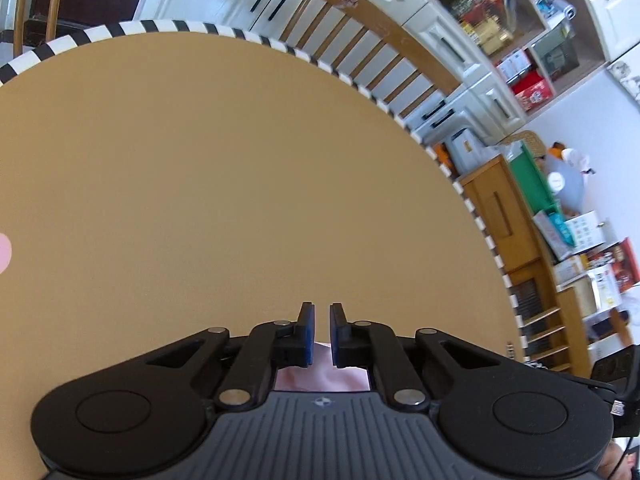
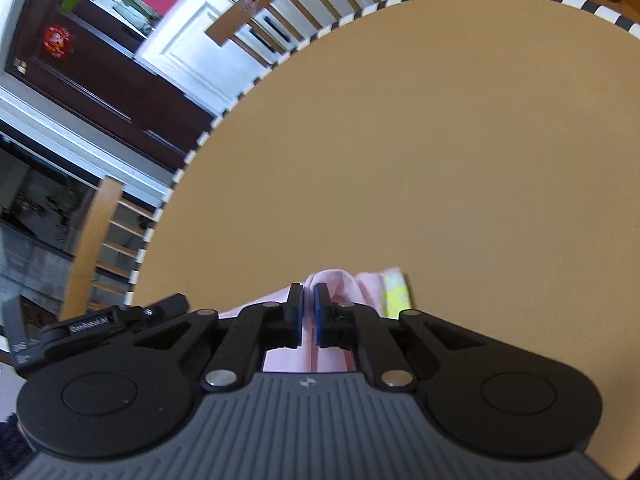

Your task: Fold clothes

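Right gripper [image 2: 308, 312] sits closest, its blue pads [image 2: 320, 314] drawn nearly together on a fold of the pink garment [image 2: 340, 284], which bunches up just past the fingertips near the tabletop's [image 2: 400, 140] near edge, a yellow-patterned patch showing at its right side. Over on the left gripper [image 1: 322, 334], the pads stand a narrow gap apart, pink cloth visible beneath and behind them; whether they pinch it, can't tell. Striped edging [image 1: 168, 26] rims the tabletop, a wooden chair [image 1: 360, 40] beyond its far edge.
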`<state>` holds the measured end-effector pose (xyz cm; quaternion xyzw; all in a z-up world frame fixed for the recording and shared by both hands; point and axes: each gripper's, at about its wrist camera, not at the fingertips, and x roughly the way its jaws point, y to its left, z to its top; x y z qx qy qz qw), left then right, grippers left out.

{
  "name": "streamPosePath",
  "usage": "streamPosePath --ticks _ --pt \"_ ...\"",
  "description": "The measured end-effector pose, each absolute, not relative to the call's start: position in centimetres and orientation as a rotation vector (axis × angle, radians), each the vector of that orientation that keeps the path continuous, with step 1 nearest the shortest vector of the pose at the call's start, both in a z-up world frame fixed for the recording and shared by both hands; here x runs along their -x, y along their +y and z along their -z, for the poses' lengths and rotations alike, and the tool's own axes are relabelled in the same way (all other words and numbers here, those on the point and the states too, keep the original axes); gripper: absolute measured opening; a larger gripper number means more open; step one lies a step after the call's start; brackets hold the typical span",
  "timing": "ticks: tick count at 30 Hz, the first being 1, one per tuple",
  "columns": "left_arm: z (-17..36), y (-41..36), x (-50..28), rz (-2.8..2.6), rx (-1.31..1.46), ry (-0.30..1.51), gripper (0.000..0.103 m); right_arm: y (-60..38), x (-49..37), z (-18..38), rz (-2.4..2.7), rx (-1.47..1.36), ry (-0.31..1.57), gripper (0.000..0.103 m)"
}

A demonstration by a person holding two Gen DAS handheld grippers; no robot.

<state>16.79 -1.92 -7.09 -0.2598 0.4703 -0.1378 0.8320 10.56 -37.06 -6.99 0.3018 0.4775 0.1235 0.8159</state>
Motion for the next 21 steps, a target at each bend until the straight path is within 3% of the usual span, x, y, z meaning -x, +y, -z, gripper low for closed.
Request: streamPosePath --ticks 3,5,8,12,18,21 --pt "7.5 -1.5 -17.3 0.248 0.591 0.984 0.005 -37.0 -11.4 8.1 -0.228 -0.682 1.054 0.006" --pt "7.0 -0.7 -17.3 0.256 0.629 1.008 0.01 -37.3 -11.6 8.6 -0.215 -0.723 1.061 0.007" --pt "5.5 1.3 -16.0 0.305 0.569 1.054 0.028 -37.5 -11.6 9.0 -0.212 -0.747 1.065 0.008" --pt "4.9 1.7 -14.4 0.367 0.433 1.066 0.028 -37.0 -12.0 9.2 -0.219 -0.744 1.071 0.008" --pt "6.2 0.7 -14.5 0.388 0.494 1.023 0.02 -37.2 -11.9 9.0 -0.221 -0.725 1.077 0.008" --pt "6.6 0.0 -14.4 0.373 0.453 1.016 0.003 -37.2 -11.9 8.9 -0.219 -0.723 1.078 0.008"
